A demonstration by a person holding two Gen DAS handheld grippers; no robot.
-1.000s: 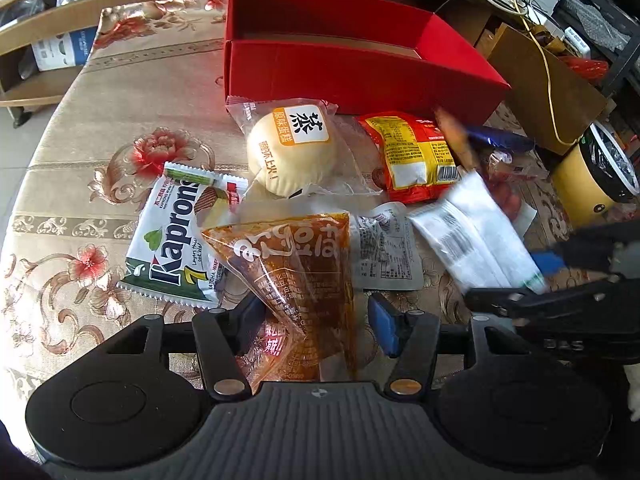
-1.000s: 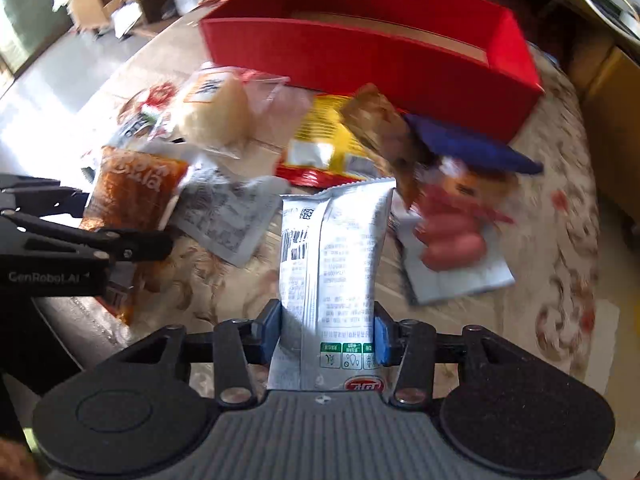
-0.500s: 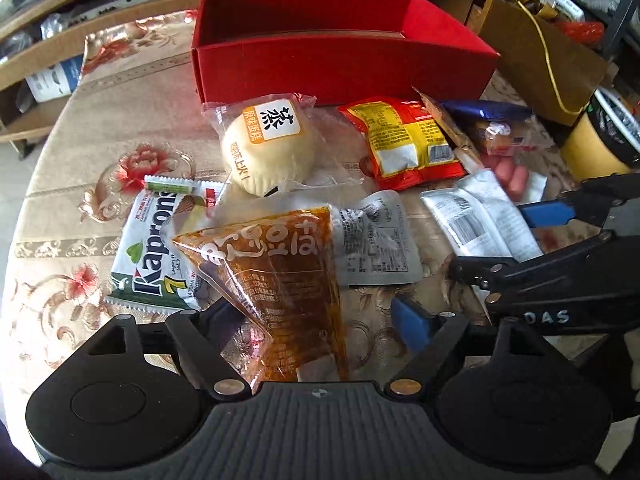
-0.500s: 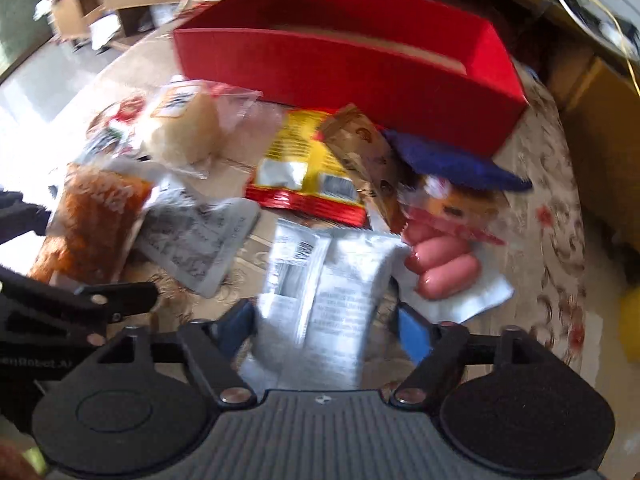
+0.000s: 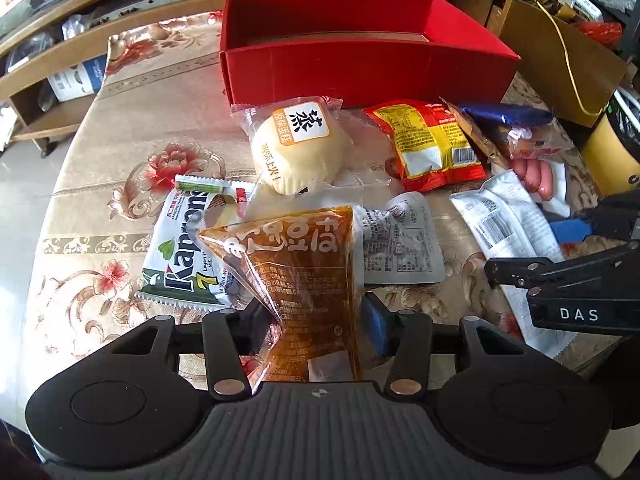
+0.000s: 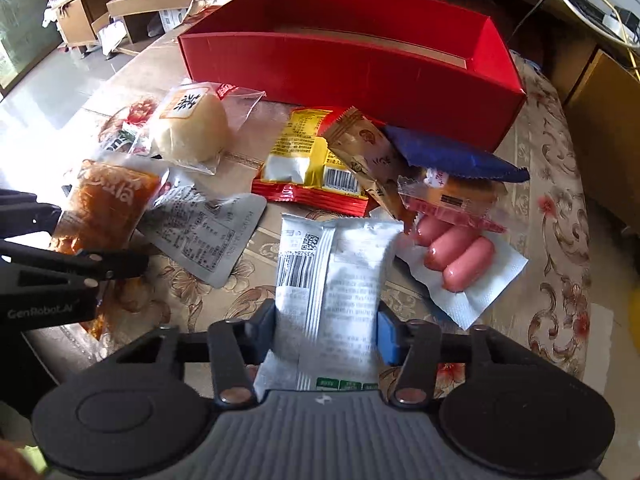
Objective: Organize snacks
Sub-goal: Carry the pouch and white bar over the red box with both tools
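My left gripper [image 5: 316, 320] is shut on an orange-brown sauce snack packet [image 5: 308, 276], held a little above the table. My right gripper [image 6: 326, 330] is shut on a white snack packet [image 6: 332, 280] with a barcode; it also shows in the left wrist view [image 5: 504, 224]. An open red box [image 5: 360, 52] stands at the back of the table, also in the right wrist view [image 6: 352, 56]. Loose snacks lie in front of it: a steamed bun cake [image 5: 300, 148], a green-white Kaprons wafer [image 5: 180, 256], a yellow-red packet [image 5: 432, 148], a grey pouch [image 5: 404, 244], sausages [image 6: 456, 252], a blue packet [image 6: 452, 156].
The table has a floral beige cloth [image 5: 120, 184]. Wooden shelves [image 5: 36, 80] stand at the back left. A cardboard box [image 5: 560, 60] and a yellow round container [image 5: 612, 156] stand to the right of the table. A brown wrapper [image 6: 368, 152] lies among the snacks.
Both grippers opened about half a second ago and have closed again on their packets. The white packet dropped lower towards the table. The views shifted slightly back from the red box.
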